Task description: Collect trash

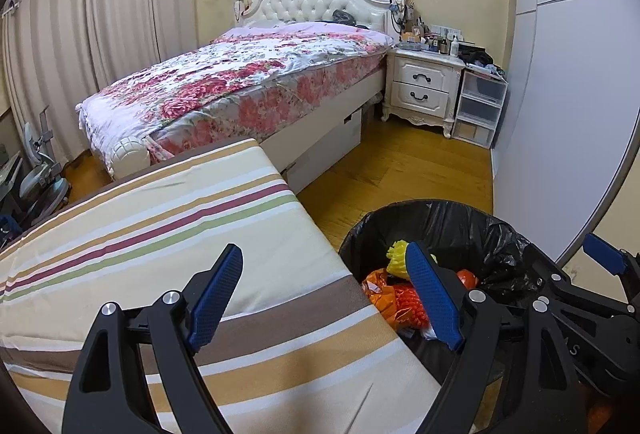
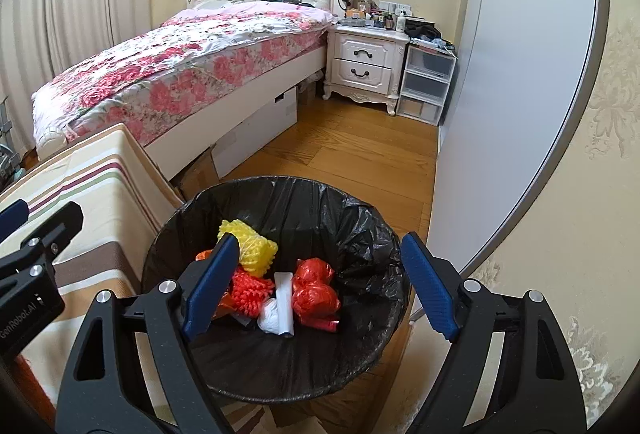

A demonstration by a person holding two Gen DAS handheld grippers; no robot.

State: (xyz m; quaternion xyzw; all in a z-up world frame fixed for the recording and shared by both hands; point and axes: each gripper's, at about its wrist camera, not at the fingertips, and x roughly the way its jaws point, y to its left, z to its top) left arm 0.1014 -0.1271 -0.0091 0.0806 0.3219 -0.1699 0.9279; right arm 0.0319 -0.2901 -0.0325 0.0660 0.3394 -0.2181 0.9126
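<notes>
A bin lined with a black bag (image 2: 360,234) stands on the wooden floor, also seen low right in the left wrist view as the bin (image 1: 460,222). Inside lie a yellow foam net (image 2: 256,250), a red foam net (image 2: 250,292), a red plastic bag (image 2: 316,290) and a white wrapper (image 2: 280,306). My right gripper (image 2: 320,240) hangs open above the bin's mouth with nothing between its pads. My left gripper (image 1: 324,254) is open too and holds nothing; it straddles the edge of a striped cushion and the bin's left rim.
The striped cushion (image 1: 160,234) lies left of the bin. Behind it stands a bed with a floral cover (image 1: 240,86), with cardboard boxes (image 2: 256,134) under it. A white nightstand (image 1: 420,86), plastic drawers (image 1: 480,106) and a wardrobe door (image 1: 560,114) line the right side.
</notes>
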